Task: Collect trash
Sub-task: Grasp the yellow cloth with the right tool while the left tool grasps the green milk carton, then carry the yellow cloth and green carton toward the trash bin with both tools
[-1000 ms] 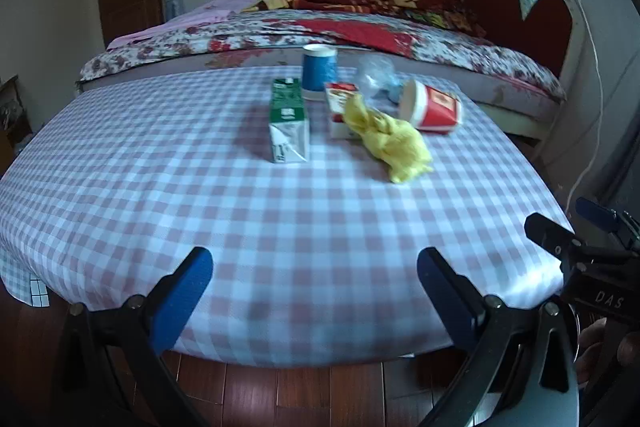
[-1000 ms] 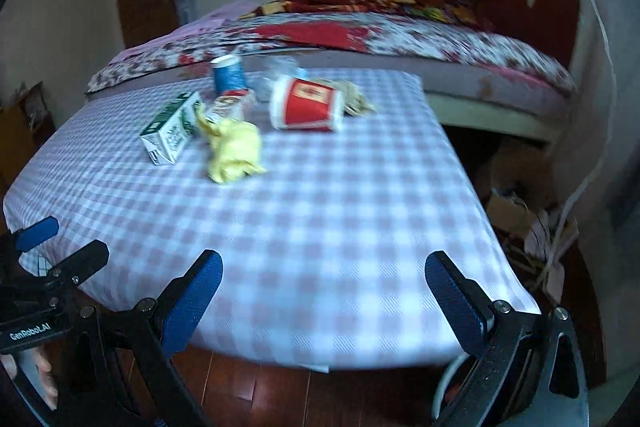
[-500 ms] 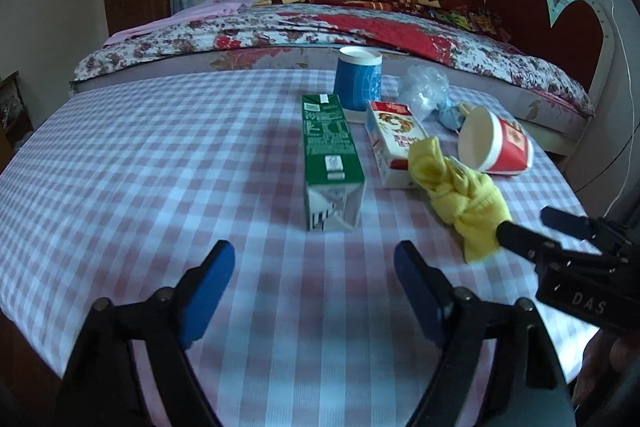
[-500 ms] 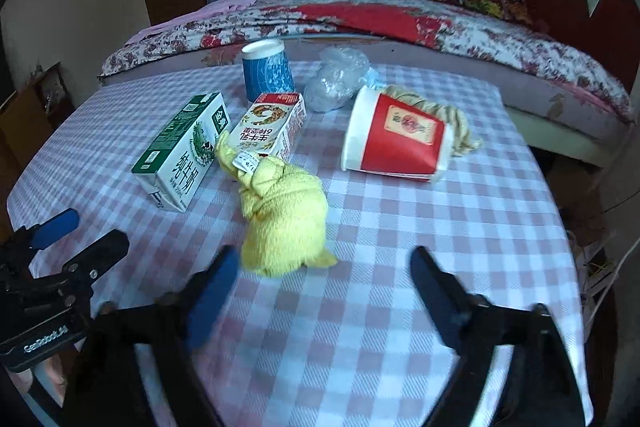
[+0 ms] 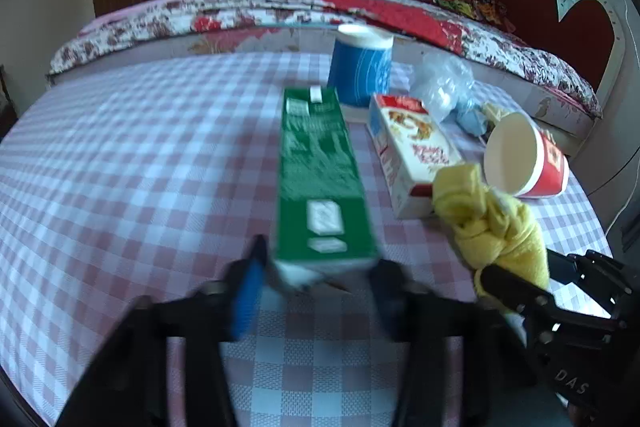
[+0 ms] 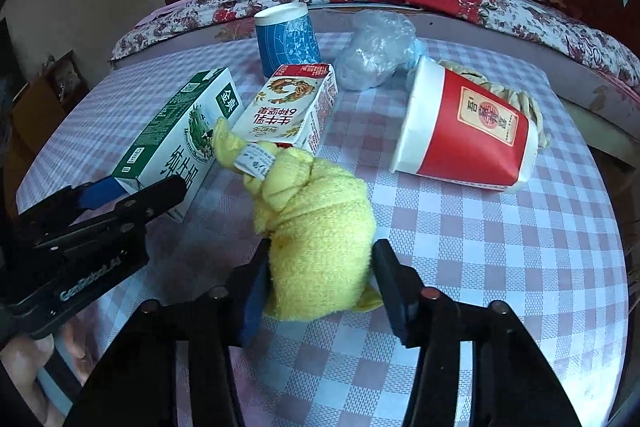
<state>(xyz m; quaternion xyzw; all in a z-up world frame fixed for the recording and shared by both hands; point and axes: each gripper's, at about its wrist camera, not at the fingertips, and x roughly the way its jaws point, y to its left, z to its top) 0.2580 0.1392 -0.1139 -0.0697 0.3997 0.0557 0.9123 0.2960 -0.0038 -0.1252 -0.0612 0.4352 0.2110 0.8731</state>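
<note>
- My left tongs have just been closing around the near end of the green milk carton; that view is blurred, but the blue pads look to sit against the carton's two sides, so I read it as gripped.
- The green milk carton lies flat on the checked table, its long side running away from me.
- My right tongs have also just been closing, with the yellow cloth between them. The left pad presses into the cloth; the right pad touches its edge, so I call it clamped on the cloth.
- The yellow cloth is a knotted bundle resting on the table, with a white label near its far end.
- Just behind the cloth lies a red-and-white carton, flat, beside the green one.
- A blue paper cup stands upright behind both cartons.
- A red paper cup lies on its side to the right, mouth toward the cartons.
- A crumpled clear plastic bag sits between the blue cup and the red cup.
- A bed with a floral cover runs along the far side of the table.
</note>
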